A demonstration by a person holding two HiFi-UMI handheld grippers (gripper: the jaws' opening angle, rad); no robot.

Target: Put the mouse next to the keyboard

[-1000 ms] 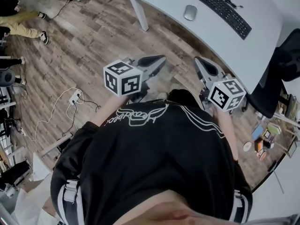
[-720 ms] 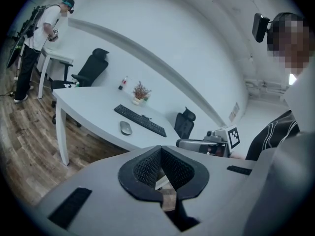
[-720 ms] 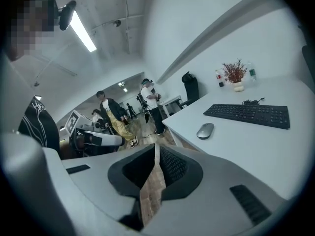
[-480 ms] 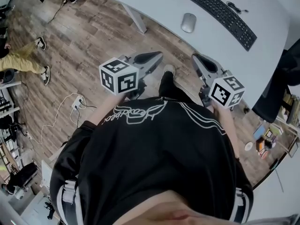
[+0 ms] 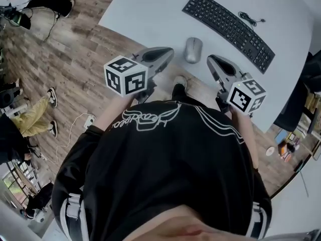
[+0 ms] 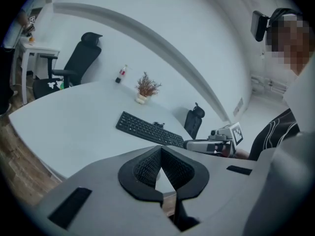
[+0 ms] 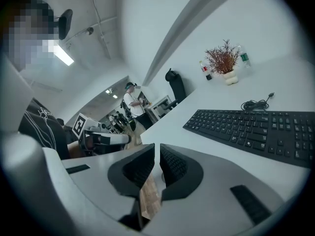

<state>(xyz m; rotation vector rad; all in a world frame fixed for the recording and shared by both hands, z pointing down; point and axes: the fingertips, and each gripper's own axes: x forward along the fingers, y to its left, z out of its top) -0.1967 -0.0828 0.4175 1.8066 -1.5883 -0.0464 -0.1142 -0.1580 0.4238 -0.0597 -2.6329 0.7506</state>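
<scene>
A grey mouse lies on the white table near its front edge. The black keyboard lies slantwise a little beyond it, towards the right. My left gripper hangs at the table's edge just left of the mouse, its jaws together and empty. On the other side my right gripper is shut with nothing in it, just right of the mouse. The keyboard shows beyond the left jaws in the left gripper view, and it shows to the right of the jaws in the right gripper view.
A potted plant and a small bottle stand at the table's far side. Black office chairs stand around the table. The keyboard's cable is coiled behind it. A power strip lies on the wooden floor.
The person has walked up to the table. Both grippers have travelled forward from over the floor to the table's edge, one on each side of the mouse.
</scene>
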